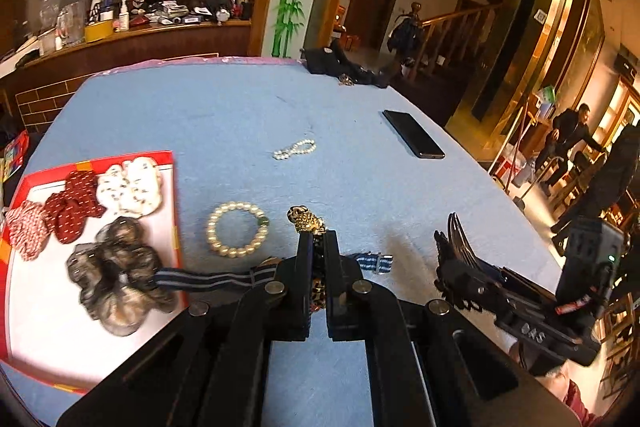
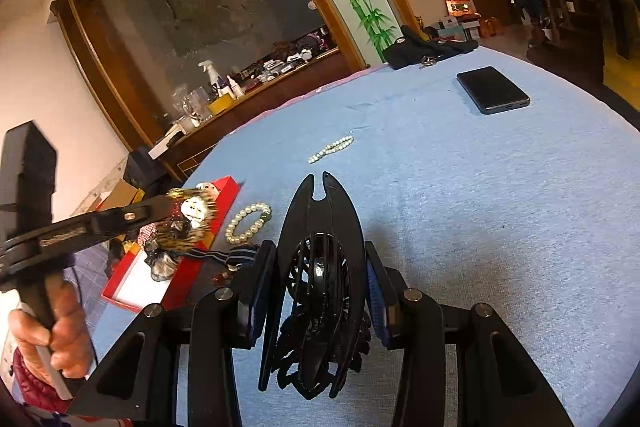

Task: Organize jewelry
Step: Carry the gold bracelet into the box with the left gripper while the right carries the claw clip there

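Note:
My left gripper [image 1: 318,241] is shut on a leopard-print scrunchie [image 1: 305,218], held above the blue tablecloth; in the right wrist view that gripper [image 2: 168,205] shows blurred over the red tray [image 2: 188,279]. The tray [image 1: 120,158] holds several scrunchies, among them a dark red one [image 1: 76,205] and a brown one [image 1: 116,275]. My right gripper [image 2: 318,251] is shut on a black hair claw clip [image 2: 320,279]. A large pearl bracelet [image 1: 237,229] and a small pearl bracelet [image 1: 294,149] lie on the cloth. A striped band [image 1: 208,279] lies under my left fingers.
A black phone [image 1: 412,133] lies at the far right of the table and dark clothing with keys [image 1: 344,65] at the far edge. A cluttered wooden counter [image 1: 132,31] stands behind. People sit beyond the table's right edge.

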